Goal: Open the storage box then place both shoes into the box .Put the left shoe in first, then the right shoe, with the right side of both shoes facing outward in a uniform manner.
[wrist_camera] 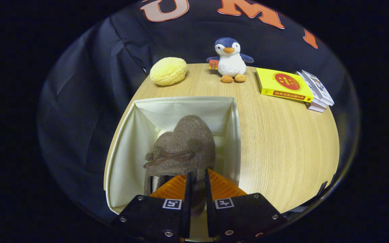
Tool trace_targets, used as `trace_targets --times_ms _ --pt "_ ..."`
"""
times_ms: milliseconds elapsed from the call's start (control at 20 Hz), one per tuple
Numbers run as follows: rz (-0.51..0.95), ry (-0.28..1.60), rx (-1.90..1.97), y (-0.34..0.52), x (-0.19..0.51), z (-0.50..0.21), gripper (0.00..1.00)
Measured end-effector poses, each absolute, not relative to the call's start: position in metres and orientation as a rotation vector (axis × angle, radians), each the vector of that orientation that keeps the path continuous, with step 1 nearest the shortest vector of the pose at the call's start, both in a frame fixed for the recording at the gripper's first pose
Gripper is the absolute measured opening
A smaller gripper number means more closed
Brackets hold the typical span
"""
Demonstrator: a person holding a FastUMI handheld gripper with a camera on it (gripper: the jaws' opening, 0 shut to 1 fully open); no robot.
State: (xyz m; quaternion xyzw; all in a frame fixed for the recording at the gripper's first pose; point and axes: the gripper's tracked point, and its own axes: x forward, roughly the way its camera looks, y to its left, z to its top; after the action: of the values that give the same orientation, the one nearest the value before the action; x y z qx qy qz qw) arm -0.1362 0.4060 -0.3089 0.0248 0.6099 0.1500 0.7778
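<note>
A brown felt shoe (184,145) with a small bow hangs toe-forward over the open cream storage box (127,148). My gripper (197,177) is shut on the shoe, both fingers pinching the rim of its opening at the heel end. The shoe sits inside the box's walls, above its floor. A second brown rounded shape shows right behind the shoe's toe; I cannot tell whether it is another shoe. The box's lid cannot be seen.
The box stands at the left edge of a wooden table (282,145). Beyond it lie a yellow bun-shaped cushion (168,71), a plush penguin (230,60), a yellow book (284,84) and a small stack of books (316,91).
</note>
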Motion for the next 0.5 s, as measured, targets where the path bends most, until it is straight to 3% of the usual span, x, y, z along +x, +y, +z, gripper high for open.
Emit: trace_targets --times_ms 250,500 --pt "0.393 1.301 0.136 0.408 -0.139 -0.287 0.24" --pt "0.419 1.124 0.145 0.387 -0.107 -0.257 0.32"
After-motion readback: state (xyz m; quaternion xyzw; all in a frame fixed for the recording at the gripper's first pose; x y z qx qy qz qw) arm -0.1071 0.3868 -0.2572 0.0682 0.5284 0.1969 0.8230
